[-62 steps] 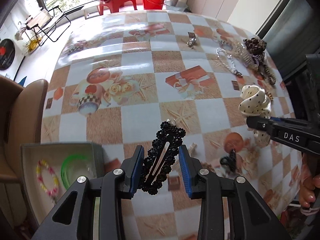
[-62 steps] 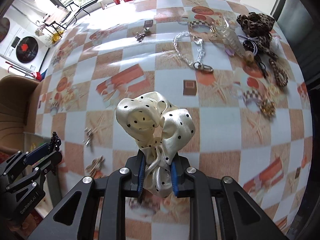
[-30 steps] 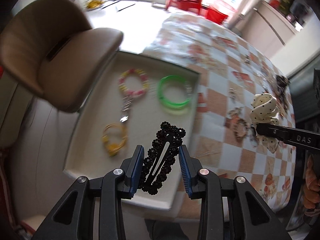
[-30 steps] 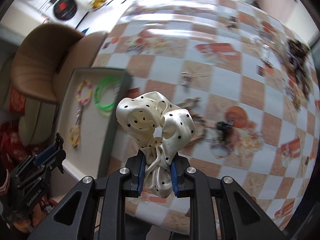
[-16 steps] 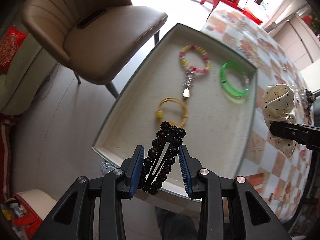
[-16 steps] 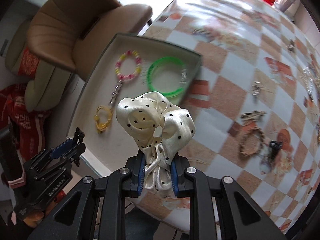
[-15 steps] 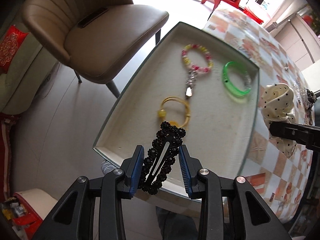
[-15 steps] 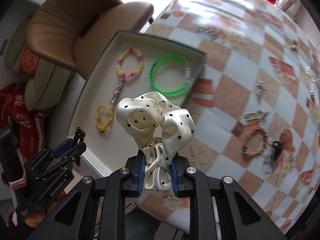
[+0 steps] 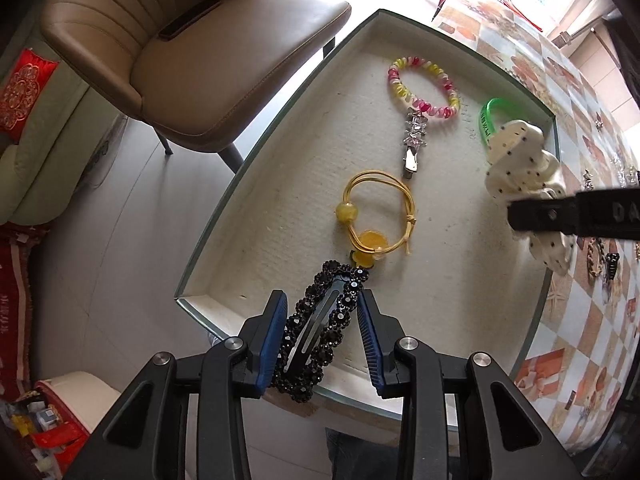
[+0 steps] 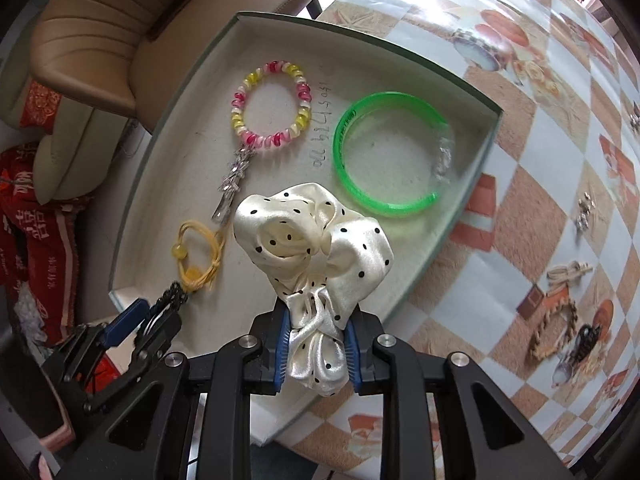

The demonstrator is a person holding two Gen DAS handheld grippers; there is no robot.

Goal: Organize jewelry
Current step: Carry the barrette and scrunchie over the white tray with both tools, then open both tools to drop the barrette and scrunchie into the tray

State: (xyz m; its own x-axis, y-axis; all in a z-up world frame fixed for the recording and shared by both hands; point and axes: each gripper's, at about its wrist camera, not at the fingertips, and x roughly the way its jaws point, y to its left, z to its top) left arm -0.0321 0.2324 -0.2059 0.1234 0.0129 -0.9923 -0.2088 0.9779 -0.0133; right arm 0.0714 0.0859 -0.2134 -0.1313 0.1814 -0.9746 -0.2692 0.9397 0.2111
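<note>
left gripper [image 9: 322, 326]: it is pinching the black beaded hair clip [image 9: 320, 330] between its blue pads, hanging over the near edge of the tray [image 9: 280, 116].
right gripper [image 10: 316, 344]: it is squeezing the knot of the cream polka-dot scrunchie [image 10: 316, 240] above the near-right part of the tray; its jaws have just been easing apart, yet the cloth is sitting between the pads and touching both.
already in the tray: a yellow cord bracelet [image 9: 378, 216] is lying nearest, then a silver clip [image 9: 414, 140] touching a pink and yellow bead bracelet [image 9: 424, 84], with a green bangle [image 10: 390, 160] in the far right corner.
waiting outside the tray: on the checked tabletop [image 10: 540, 160], to the right of the tray, a braided bracelet [image 10: 554, 330], a small dark clip and other little pieces are lying about.
progress: I judge it well short of halfway, two pieces just arriving.
hard to make out: the scrunchie is covering part of the bangle in the left view; the far trinkets are too small to name.
</note>
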